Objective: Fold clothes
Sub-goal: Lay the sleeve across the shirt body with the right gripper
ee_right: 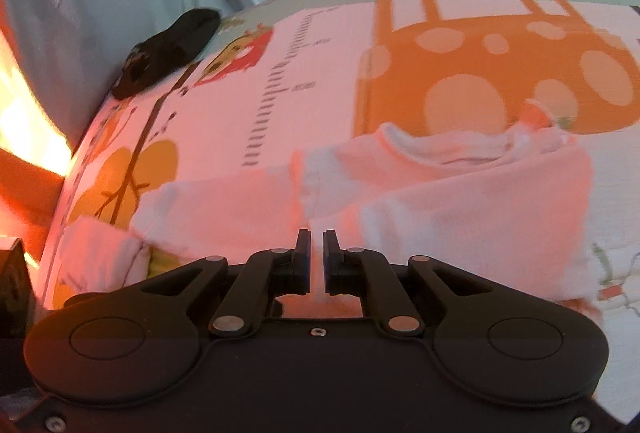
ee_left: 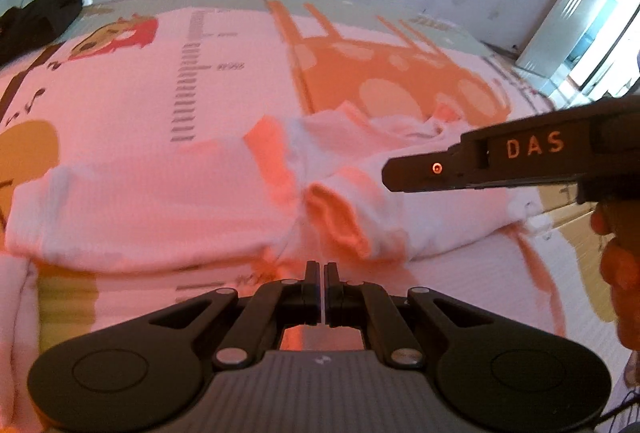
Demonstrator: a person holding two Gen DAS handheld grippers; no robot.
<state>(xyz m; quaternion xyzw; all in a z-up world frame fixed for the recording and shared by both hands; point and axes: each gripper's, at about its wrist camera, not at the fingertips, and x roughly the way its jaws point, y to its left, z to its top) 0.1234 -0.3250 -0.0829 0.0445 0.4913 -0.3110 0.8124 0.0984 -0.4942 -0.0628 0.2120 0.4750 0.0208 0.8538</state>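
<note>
2 grippers hovered low over the bed: the left gripper (ee_left: 322, 269) had its jaws nearly touching with nothing visibly between them, and the right gripper (ee_right: 316, 239) was likewise nearly closed and apparently empty. Just ahead, a white long-sleeved top (ee_right: 460, 201) lay spread on the cartoon-print mat (ee_right: 460, 65), 1 sleeve (ee_left: 340, 221) drawn across its body. Folding looked barely begun; most folds remained. Beyond sat a dark garment (ee_right: 168, 49).
</note>
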